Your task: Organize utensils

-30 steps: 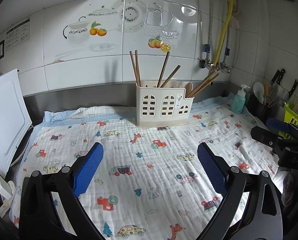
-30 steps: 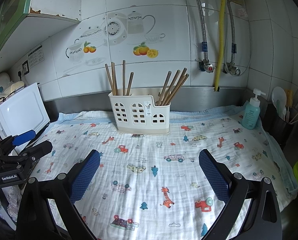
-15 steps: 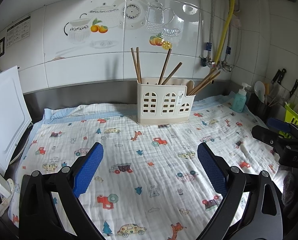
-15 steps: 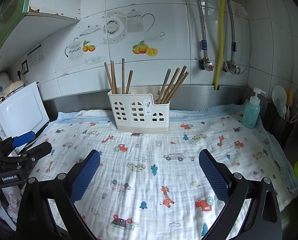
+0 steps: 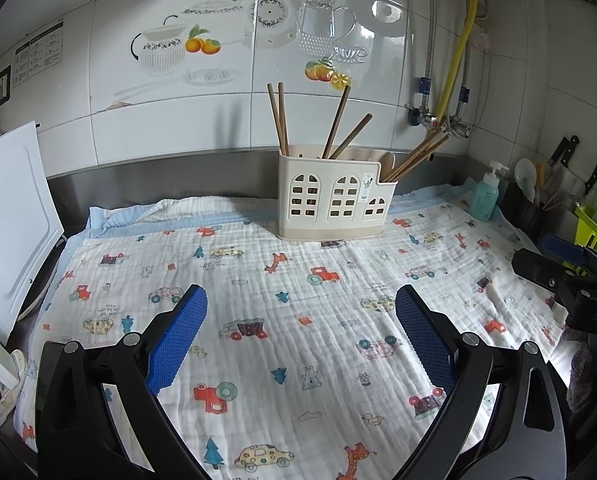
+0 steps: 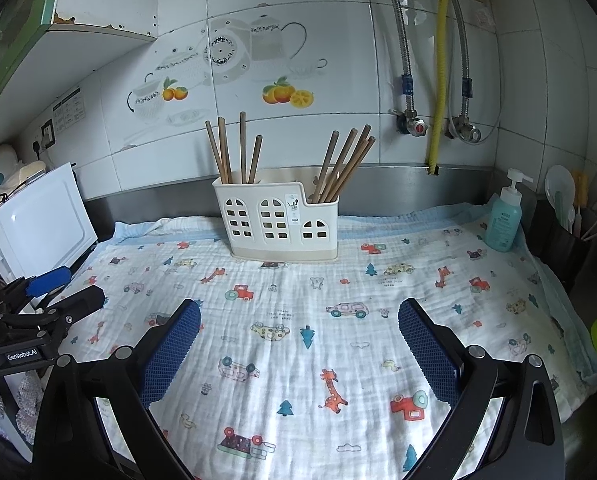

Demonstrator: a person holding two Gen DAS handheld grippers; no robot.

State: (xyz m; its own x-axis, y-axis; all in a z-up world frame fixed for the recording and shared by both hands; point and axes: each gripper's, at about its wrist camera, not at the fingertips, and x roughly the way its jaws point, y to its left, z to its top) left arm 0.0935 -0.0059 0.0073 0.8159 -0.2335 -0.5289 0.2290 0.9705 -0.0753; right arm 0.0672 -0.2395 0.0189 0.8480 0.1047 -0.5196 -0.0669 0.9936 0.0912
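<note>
A cream utensil holder (image 5: 335,199) (image 6: 279,218) with arched cut-outs stands at the back of the counter on a printed cloth (image 5: 258,288). Several brown chopsticks (image 5: 281,118) (image 6: 234,151) stick up from its left compartment, and several more chopsticks (image 5: 418,158) (image 6: 344,168) lean right from its low right compartment. A pale spoon tip (image 5: 387,159) shows in that right part. My left gripper (image 5: 300,338) hangs open over the cloth, holding nothing. My right gripper (image 6: 298,344) is open too, empty, well short of the holder.
A white board (image 5: 8,216) leans at the left. A teal soap bottle (image 6: 504,216) stands at the right, with a dark utensil pot (image 5: 532,208), knives and a lime basket (image 5: 596,232) beyond. Pipes and a yellow hose (image 6: 442,60) run down the tiled wall.
Both grippers stay open and empty. The left wrist view has drifted slightly, so the holder sits a little further right and lower; the right view has barely shifted.
</note>
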